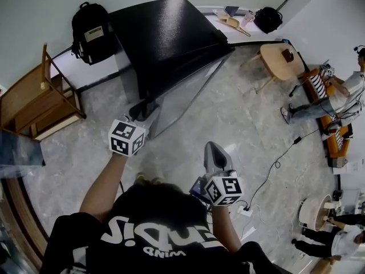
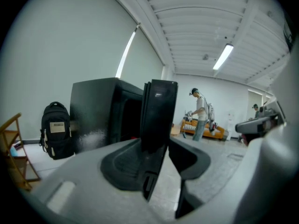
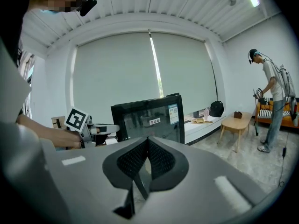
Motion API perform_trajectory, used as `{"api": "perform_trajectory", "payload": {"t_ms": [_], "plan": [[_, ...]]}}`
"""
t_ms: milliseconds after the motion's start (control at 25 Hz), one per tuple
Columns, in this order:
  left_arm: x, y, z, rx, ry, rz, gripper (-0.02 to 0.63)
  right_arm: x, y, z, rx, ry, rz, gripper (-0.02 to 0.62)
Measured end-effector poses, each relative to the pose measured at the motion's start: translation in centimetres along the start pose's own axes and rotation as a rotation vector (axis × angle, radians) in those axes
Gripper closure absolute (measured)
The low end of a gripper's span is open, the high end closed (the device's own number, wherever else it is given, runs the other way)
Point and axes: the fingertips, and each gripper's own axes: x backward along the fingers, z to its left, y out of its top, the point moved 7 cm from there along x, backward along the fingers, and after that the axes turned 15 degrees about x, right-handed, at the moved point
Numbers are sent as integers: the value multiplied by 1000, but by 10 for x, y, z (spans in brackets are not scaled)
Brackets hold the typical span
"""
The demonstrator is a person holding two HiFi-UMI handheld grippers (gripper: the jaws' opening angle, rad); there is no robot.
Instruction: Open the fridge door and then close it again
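Note:
The black fridge [image 1: 165,33] stands against the far wall with its glass door [image 1: 182,96] swung open toward me. My left gripper [image 1: 142,108] is at the door's free edge. In the left gripper view that dark edge [image 2: 159,111] runs upright between the jaws, and my left gripper [image 2: 158,146] is shut on it. The right gripper view shows the door's glass face [image 3: 149,118] with stickers and the left gripper [image 3: 110,129] at its left side. My right gripper [image 1: 212,148] hangs apart from the fridge, over the floor. Its pads [image 3: 140,160] meet with nothing between them.
A black backpack [image 1: 91,30] leans on the wall left of the fridge, and a wooden chair [image 1: 40,101] stands further left. A round wooden table [image 1: 282,59] and a person [image 1: 336,96] are at the right. A cable [image 1: 268,173] crosses the floor.

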Motion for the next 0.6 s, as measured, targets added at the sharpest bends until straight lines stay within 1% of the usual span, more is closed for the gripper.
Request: {"api": "perform_trajectory", "payload": {"t_ms": [200,440,600], "plan": [[4,-18,-32,3,-15,-1,423,15,-2,-3,-4,-22,-17,597],[7,-26,-49,16,-32,15,426,44,-13,-11,-26,-78,-14,597],[8,-31,-63,18,-48,26,430,57,-16,-15,-31,-101,-15,597]]}}
